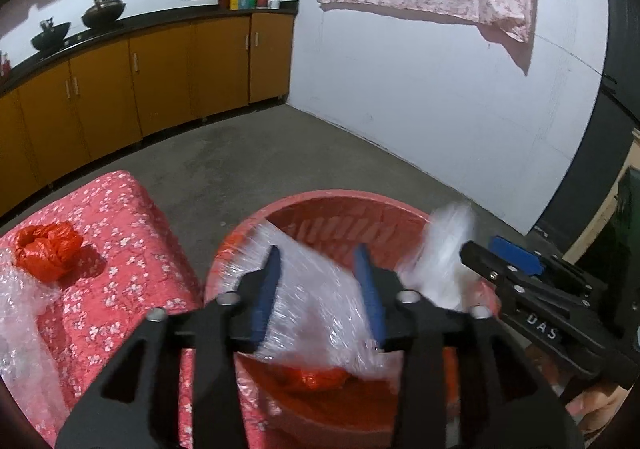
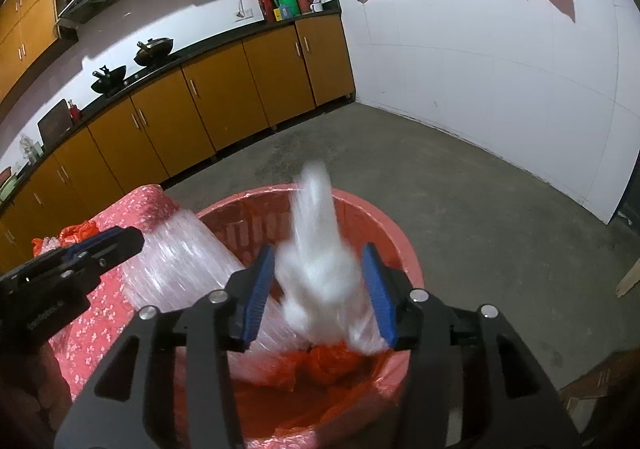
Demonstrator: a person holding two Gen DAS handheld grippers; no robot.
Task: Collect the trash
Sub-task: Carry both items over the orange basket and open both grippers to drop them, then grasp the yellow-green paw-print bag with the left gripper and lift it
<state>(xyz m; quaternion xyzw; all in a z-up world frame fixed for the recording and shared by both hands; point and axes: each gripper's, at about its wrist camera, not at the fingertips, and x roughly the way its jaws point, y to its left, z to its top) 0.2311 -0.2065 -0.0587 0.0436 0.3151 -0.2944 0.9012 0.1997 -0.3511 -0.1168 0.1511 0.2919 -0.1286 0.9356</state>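
Over the red bin (image 1: 320, 205), both grippers stand part open: bubble wrap (image 1: 316, 297) slumps loose between the left gripper (image 1: 322, 289) pads, a blurred clear film (image 2: 320, 269) between the right gripper (image 2: 320, 289) pads, neither pinched. Both look feather-light, soft, slippery and springy. Pinch a bunched fold, not a flat face.

Basket (image 1: 340, 201) right of covered table (image 1: 132, 249), bubble wrap (image 1: 316, 289) inside

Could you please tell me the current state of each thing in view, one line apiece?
Left gripper: jaws open, bubble wrap between them.
Right gripper: jaws open, blurred clear plastic between them.
Red bin: upright, lined, partly filled.
Orange bag: crumpled, lying on the floral cloth.
Cabinet doors: closed.
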